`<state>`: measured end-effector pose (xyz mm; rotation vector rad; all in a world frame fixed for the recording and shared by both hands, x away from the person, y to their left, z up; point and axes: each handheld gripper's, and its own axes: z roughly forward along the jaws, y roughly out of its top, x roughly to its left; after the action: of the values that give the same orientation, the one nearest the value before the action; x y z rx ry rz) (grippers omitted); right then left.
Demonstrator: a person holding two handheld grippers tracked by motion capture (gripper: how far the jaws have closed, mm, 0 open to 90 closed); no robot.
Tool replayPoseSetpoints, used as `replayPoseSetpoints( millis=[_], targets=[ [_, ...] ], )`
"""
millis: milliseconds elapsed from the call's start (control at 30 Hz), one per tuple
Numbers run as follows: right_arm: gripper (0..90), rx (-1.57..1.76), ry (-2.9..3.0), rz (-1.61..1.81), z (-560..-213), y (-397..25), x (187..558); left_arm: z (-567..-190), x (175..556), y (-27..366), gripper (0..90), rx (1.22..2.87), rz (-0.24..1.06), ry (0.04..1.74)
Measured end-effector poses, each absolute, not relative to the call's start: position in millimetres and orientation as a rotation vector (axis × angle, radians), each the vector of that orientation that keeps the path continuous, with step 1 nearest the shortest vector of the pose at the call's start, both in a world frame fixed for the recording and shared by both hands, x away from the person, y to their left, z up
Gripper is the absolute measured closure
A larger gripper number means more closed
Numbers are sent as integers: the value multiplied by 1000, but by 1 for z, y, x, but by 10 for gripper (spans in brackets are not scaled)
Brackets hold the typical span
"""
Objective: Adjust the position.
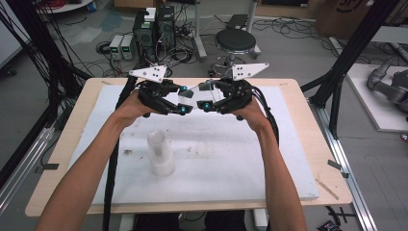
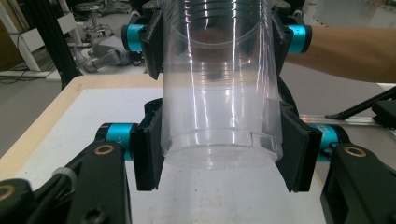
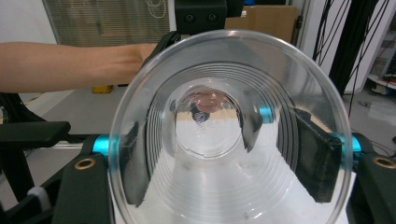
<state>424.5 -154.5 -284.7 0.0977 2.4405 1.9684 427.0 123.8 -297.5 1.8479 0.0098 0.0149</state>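
Both the left hand-held gripper (image 1: 182, 109) and right hand-held gripper (image 1: 206, 105) are clamped on the clear plastic cups (image 2: 222, 93); pull straight apart, squeezing gently so nothing cracks.

No readable text, cardboard box (image 1: 344, 14) marking perhaps lettering, illegible
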Motion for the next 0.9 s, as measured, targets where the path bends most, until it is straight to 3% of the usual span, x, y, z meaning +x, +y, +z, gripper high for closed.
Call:
replayPoseSetpoints(
  millis=[300,367,433,900],
  targets=[
    [324,97,2439,1957,-285,-154,425,-298,427,124,392,1829,-11,27],
    [325,101,2435,1945,-285,-154,424,-297,427,124,274,1805,-18,68],
    [326,109,2436,1945,-285,-155,425,-296,427,125,100,1807,11,98],
    [327,134,2433,1918,-284,-159,425,-292,424,134,88,1827,81,153]
  ],
)
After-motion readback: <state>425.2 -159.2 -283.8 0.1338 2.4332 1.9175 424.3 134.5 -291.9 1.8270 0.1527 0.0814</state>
